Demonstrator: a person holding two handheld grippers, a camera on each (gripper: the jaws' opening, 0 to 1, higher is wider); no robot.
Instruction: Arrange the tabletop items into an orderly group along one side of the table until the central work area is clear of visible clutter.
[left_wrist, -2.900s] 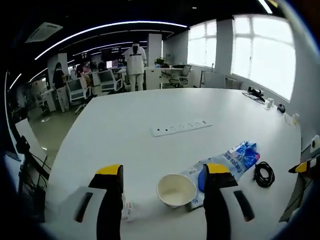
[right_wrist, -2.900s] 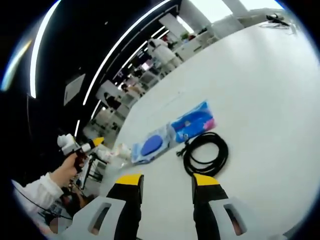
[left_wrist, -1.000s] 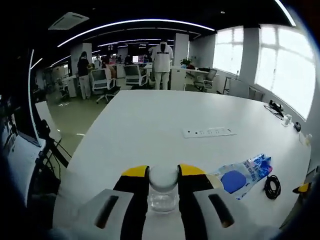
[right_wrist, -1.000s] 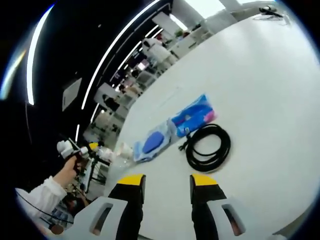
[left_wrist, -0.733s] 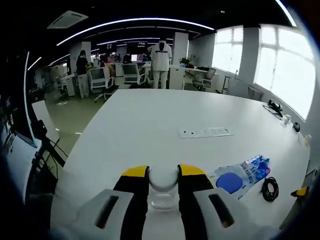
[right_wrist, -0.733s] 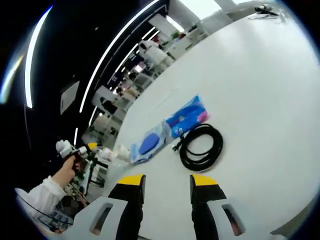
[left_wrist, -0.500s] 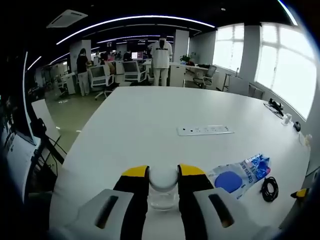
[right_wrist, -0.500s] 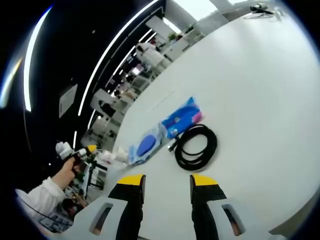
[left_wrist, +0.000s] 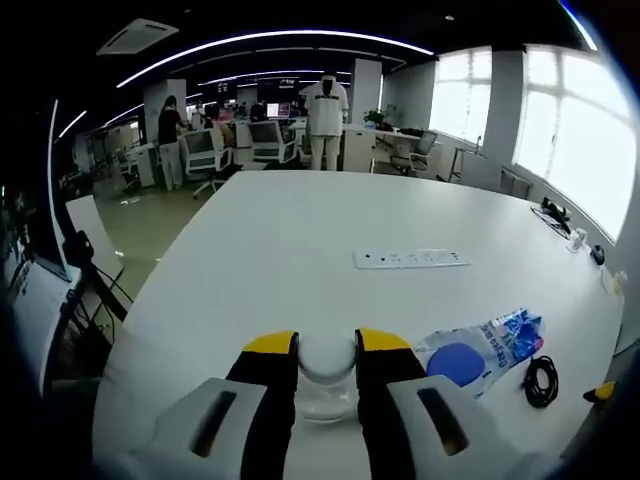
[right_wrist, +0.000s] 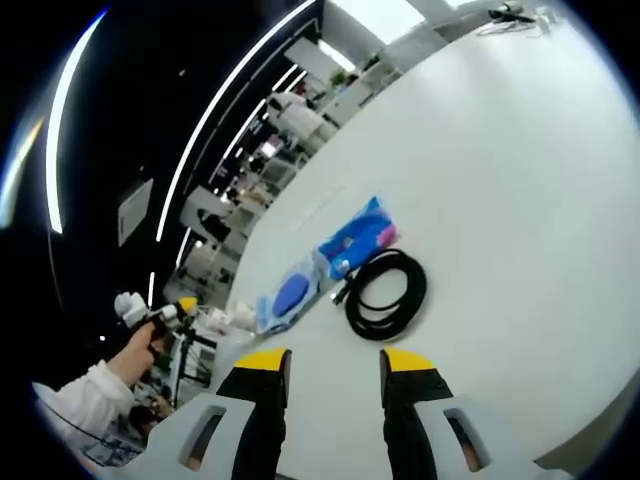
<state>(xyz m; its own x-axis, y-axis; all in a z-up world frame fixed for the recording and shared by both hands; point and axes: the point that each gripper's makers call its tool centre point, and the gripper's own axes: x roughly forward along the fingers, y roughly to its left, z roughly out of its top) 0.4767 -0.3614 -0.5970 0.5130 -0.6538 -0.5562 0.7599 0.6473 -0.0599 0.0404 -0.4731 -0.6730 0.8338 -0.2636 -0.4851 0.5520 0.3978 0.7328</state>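
Left gripper view: left claw (left_wrist: 327, 345) clamps a cup (left_wrist: 327, 372) over the table (left_wrist: 300, 240); a blue bag (left_wrist: 478, 346) and cable (left_wrist: 540, 380) lie to its right. Right claw (right_wrist: 326, 362) gapes, holding nothing, cable (right_wrist: 385, 294) just ahead, bag (right_wrist: 330, 262) beyond.

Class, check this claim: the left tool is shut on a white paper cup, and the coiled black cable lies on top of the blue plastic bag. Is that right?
Not quite. The coiled black cable lies beside the blue plastic bag on the white table, as the right gripper view shows. The left tool is shut on the white paper cup.
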